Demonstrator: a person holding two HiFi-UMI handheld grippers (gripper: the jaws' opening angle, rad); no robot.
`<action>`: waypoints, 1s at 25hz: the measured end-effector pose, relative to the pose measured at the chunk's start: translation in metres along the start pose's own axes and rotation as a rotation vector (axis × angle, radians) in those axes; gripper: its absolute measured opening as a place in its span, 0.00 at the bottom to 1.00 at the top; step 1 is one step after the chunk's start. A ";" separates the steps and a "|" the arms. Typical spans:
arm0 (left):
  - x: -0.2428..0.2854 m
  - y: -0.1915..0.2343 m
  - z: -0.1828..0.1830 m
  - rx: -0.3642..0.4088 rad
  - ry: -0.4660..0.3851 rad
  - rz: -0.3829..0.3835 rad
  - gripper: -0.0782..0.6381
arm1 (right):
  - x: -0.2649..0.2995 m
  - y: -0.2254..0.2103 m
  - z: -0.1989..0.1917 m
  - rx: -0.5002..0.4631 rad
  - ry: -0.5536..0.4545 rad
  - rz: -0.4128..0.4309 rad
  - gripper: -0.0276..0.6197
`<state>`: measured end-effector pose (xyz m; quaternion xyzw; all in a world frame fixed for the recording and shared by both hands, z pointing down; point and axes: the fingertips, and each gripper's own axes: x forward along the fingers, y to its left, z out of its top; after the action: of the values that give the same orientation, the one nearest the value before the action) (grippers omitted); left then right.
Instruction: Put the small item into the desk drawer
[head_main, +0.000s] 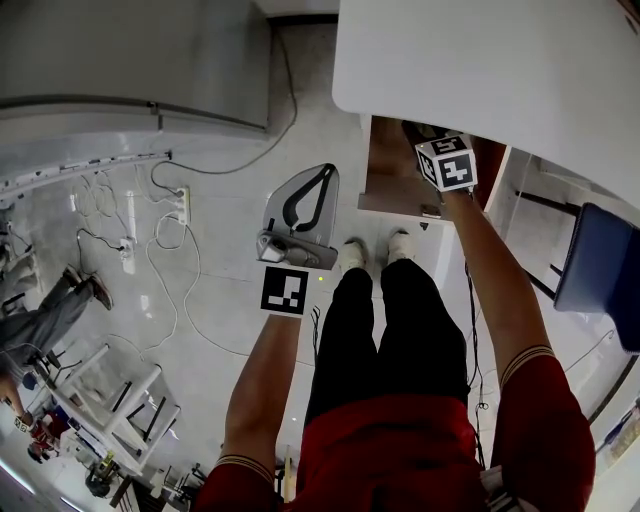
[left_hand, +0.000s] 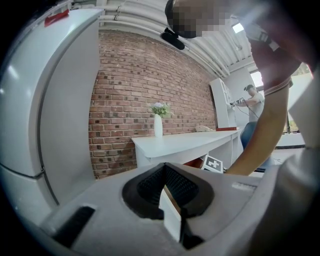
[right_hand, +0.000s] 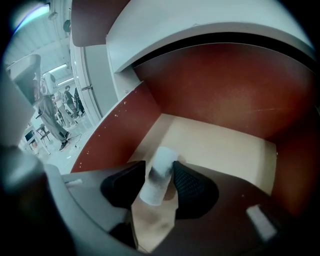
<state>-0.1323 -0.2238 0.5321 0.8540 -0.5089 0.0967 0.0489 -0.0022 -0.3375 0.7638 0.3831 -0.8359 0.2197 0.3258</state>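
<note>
The desk drawer (head_main: 392, 178) stands pulled out under the white desktop (head_main: 480, 60), with reddish-brown walls and a pale floor (right_hand: 225, 145). My right gripper (right_hand: 159, 170) reaches down into it; in the head view only its marker cube (head_main: 447, 163) shows at the desk edge. The small item, a white cylinder (right_hand: 157, 177), stands tilted between the black pads, leaning on the right one, with a gap at the left one, so the jaws are open. My left gripper (head_main: 325, 172) hangs over the floor left of the drawer, its tips together (left_hand: 165, 167) on nothing.
A white appliance (head_main: 130, 60) fills the upper left. Cables and a power strip (head_main: 180, 205) lie on the floor. A blue chair (head_main: 600, 270) stands right of the desk. My feet (head_main: 375, 252) are in front of the drawer. Another person (head_main: 50, 310) is at far left.
</note>
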 end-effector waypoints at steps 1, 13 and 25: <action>0.000 0.001 0.001 -0.001 -0.003 0.002 0.12 | 0.000 0.001 0.000 0.000 -0.002 0.003 0.33; 0.002 -0.005 0.018 -0.002 -0.026 -0.026 0.12 | -0.045 0.019 0.025 -0.067 -0.048 0.019 0.32; -0.010 -0.034 0.062 0.005 -0.064 -0.075 0.12 | -0.159 0.067 0.073 -0.111 -0.185 0.105 0.11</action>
<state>-0.0997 -0.2099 0.4700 0.8752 -0.4776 0.0686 0.0338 -0.0035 -0.2628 0.5926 0.3389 -0.8921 0.1537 0.2563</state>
